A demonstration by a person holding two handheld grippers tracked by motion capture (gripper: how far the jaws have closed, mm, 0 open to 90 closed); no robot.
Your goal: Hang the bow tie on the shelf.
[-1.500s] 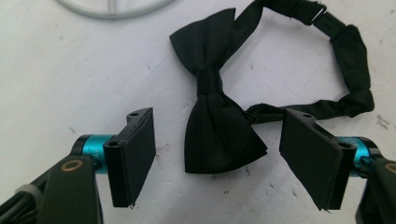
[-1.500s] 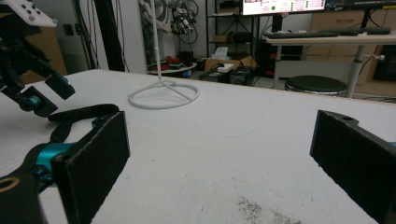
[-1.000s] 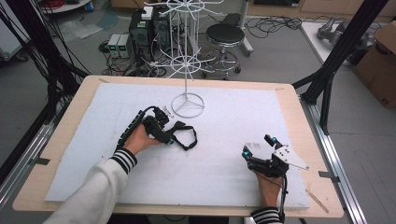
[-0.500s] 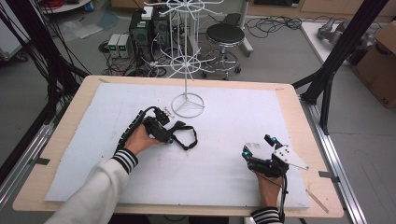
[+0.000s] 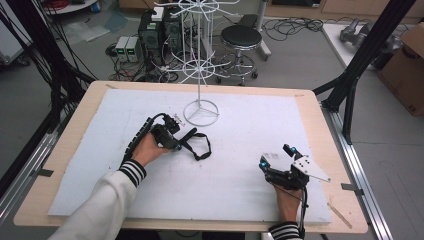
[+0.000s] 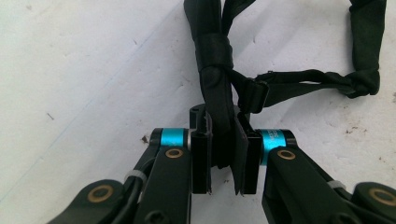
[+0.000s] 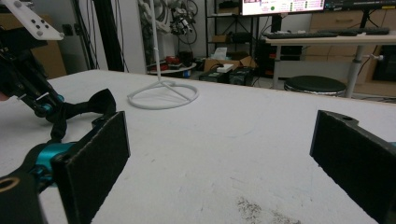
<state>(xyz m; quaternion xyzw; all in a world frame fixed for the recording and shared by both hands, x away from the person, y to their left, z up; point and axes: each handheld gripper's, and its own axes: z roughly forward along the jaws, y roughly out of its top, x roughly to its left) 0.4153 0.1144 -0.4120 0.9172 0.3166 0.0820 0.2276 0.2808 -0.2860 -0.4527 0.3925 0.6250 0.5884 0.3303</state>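
Note:
A black strap (image 5: 196, 144) lies looped on the white mat (image 5: 240, 125), just left of centre. My left gripper (image 5: 176, 142) is shut on one end of it; in the left gripper view the strap (image 6: 217, 84) runs down between the pads (image 6: 200, 158), with its buckle and knotted loop spread beyond. My right gripper (image 5: 277, 156) rests on the mat at the front right, open, with nothing between its jaws (image 7: 219, 158). From the right gripper view the strap (image 7: 88, 106) and the left gripper (image 7: 44, 108) show at the left.
A white wire display stand (image 5: 201, 111) rises from its ring base on the mat behind the strap, also seen as the stand (image 7: 162, 95) in the right gripper view. Black frame posts (image 5: 357, 65) flank the wooden table (image 5: 320, 120). A stool and computers sit beyond.

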